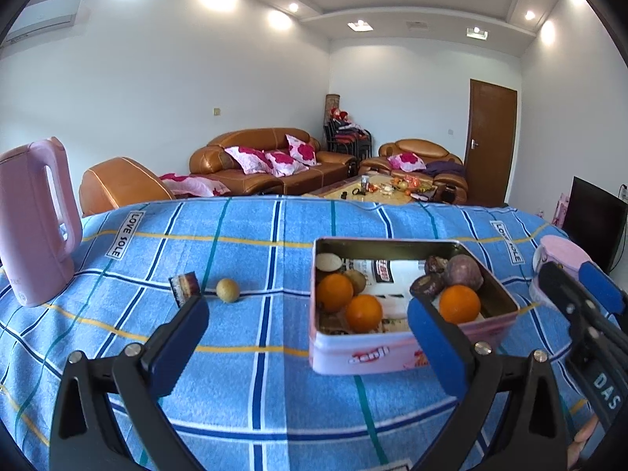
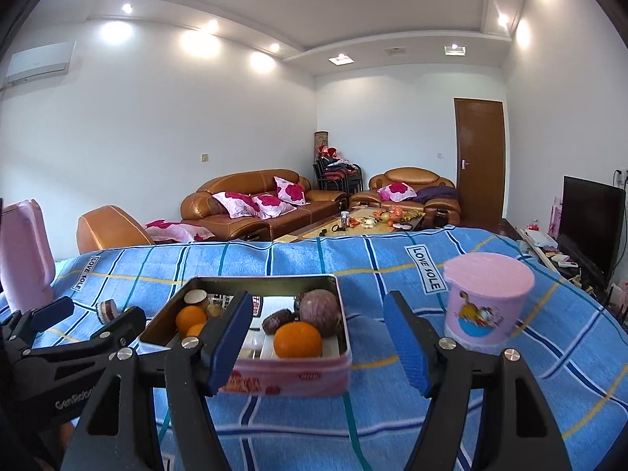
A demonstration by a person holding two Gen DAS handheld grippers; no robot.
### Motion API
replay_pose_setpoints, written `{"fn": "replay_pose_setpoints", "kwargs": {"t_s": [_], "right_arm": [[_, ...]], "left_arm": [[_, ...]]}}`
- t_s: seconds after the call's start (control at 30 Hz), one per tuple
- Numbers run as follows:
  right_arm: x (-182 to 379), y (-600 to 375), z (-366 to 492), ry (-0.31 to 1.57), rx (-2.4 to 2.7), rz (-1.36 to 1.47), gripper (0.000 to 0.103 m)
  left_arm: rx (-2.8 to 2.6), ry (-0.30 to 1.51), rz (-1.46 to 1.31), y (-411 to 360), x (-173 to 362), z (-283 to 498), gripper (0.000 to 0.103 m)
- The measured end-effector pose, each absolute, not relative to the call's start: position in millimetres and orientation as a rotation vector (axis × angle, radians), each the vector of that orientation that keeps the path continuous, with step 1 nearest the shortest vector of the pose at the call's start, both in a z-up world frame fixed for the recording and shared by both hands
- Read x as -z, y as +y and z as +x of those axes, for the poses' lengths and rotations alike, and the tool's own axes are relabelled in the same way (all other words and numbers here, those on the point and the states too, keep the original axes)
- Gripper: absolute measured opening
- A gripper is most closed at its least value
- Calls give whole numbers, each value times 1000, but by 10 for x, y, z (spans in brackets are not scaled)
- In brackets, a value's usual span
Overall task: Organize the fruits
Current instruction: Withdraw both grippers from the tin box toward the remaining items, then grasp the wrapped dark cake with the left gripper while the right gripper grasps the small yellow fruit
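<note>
A pink tin box [image 1: 325, 347] [image 2: 290, 378] sits on the blue checked tablecloth and holds oranges [image 1: 363, 313] [image 2: 297, 339], a purple round fruit [image 1: 463, 272] [image 2: 320, 312], dark dates [image 1: 427, 285] and a kiwi. A small yellow-brown fruit [image 1: 227, 290] lies loose on the cloth left of the box. My left gripper [image 1: 308, 314] is open and empty, above the cloth in front of the box and the loose fruit. My right gripper [image 2: 318, 333] is open and empty, near the box's right front. Each gripper shows at the edge of the other's view.
A pink kettle [image 1: 35, 223] stands at the far left. A small dark wrapped snack [image 1: 183, 287] lies next to the loose fruit. A pink lidded cup [image 2: 486, 302] stands right of the box. Sofas, a coffee table and a TV lie beyond the table.
</note>
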State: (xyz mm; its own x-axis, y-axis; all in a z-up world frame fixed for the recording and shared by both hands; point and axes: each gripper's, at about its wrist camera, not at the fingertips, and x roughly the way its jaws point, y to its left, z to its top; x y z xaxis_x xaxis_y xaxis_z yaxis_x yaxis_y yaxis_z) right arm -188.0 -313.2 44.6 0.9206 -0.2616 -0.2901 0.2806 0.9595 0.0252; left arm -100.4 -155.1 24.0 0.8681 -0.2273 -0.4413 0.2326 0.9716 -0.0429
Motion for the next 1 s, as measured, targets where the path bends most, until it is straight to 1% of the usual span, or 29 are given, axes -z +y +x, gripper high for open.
{"fn": "replay_pose_setpoints", "kwargs": {"t_s": [0.13, 0.33, 0.53, 0.67, 0.73, 0.8, 0.87, 1.0], "right_arm": [[-415, -3072, -1973, 316, 261, 63, 70], [-420, -2830, -1798, 393, 176, 14, 70], [-587, -2325, -1345, 400, 33, 22, 70], [-577, -1916, -965, 430, -42, -13, 70], [-511, -1750, -781, 459, -65, -40, 62], [-396, -1599, -543, 530, -88, -65, 41], [-287, -1494, -358, 586, -88, -85, 32], [-126, -1391, -63, 659, -92, -109, 32]], "left_arm": [[252, 522, 14, -1442, -236, -957, 103], [180, 486, 91, -1043, -399, -760, 103], [16, 466, 114, -427, -447, -356, 103], [-73, 474, 121, -75, -384, -102, 103], [-103, 477, 127, 48, -328, -12, 103], [-116, 483, 109, 146, -259, 33, 103], [-113, 504, 80, 220, -200, 60, 103], [-92, 546, 68, 256, -164, 89, 103]]}}
